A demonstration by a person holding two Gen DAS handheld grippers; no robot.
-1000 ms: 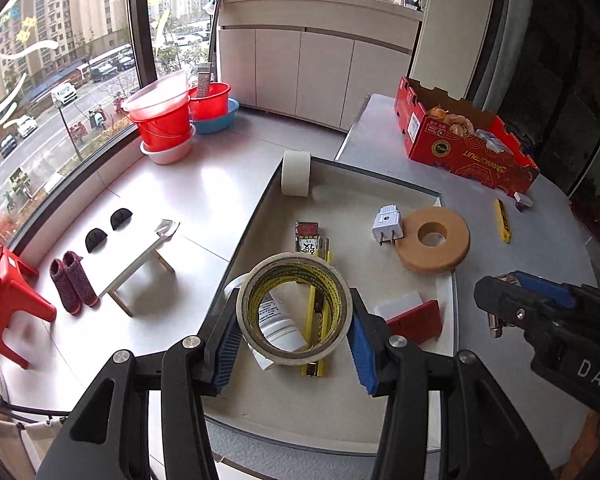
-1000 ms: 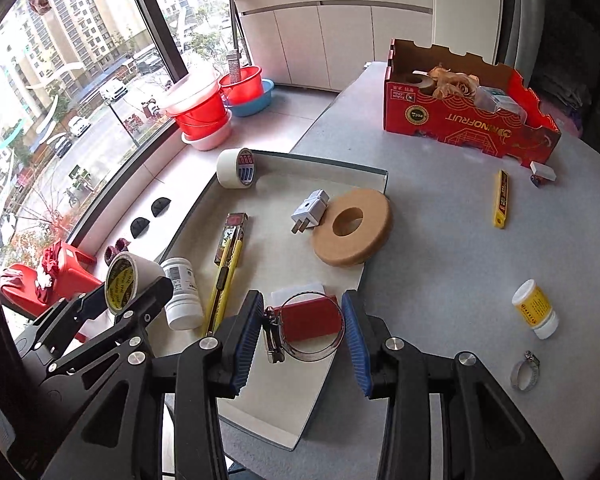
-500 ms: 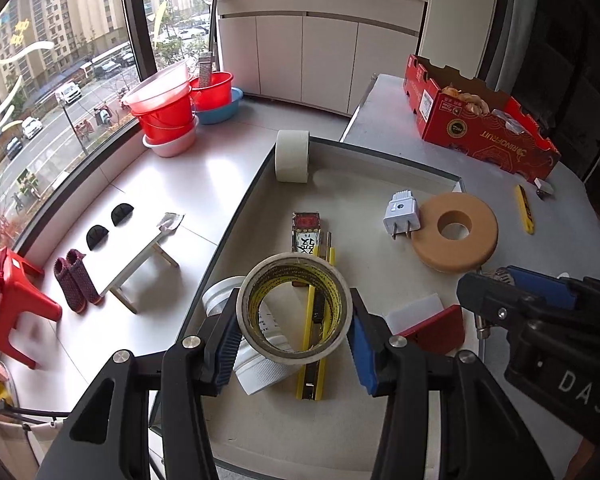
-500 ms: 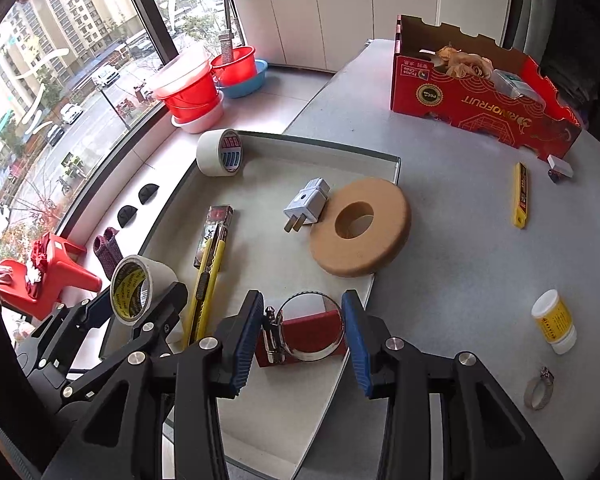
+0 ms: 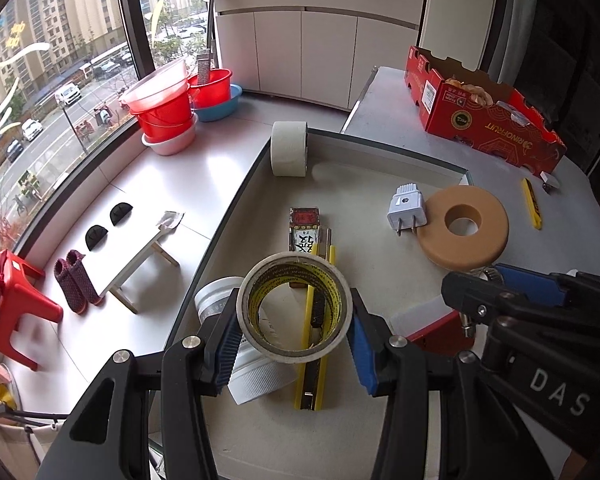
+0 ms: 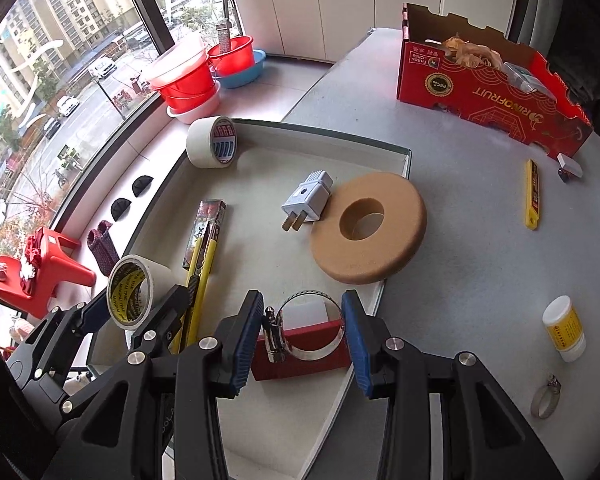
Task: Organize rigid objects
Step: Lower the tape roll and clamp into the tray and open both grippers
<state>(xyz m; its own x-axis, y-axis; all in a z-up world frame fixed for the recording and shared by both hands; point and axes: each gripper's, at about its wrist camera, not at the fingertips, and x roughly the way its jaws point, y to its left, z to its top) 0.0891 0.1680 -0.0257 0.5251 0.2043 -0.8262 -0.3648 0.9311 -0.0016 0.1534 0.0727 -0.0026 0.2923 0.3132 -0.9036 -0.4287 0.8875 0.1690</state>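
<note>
Both grippers lower over the tray (image 6: 396, 152) than a second ago; contents loom larger in both views, and in the last half second the descent has nearly stopped. Left gripper (image 5: 294, 338), low centre of its view: fingers clamped on the tape roll (image 5: 294, 306), which stands on edge between the blue pads, above a white jar (image 5: 244, 344) and a yellow knife (image 5: 314, 332) lying in the tray. Right gripper (image 6: 303, 330), bottom centre of its view: fingers closed on a hose clamp (image 6: 306, 326), hanging just over a red block (image 6: 300, 350) near the tray's lower right edge (whether the clamp touches the block, cannot tell). Grip widths unchanged throughout. Judgement: both loads have arrived over the tray, so placing looks like the step in hand; release not yet begun. Still out on the counter (image 6: 480, 260), right side of the right view: second yellow knife (image 6: 532, 194), small bottle (image 6: 564, 328), second clamp (image 6: 545, 398). Those likely remain to be collected.
</note>
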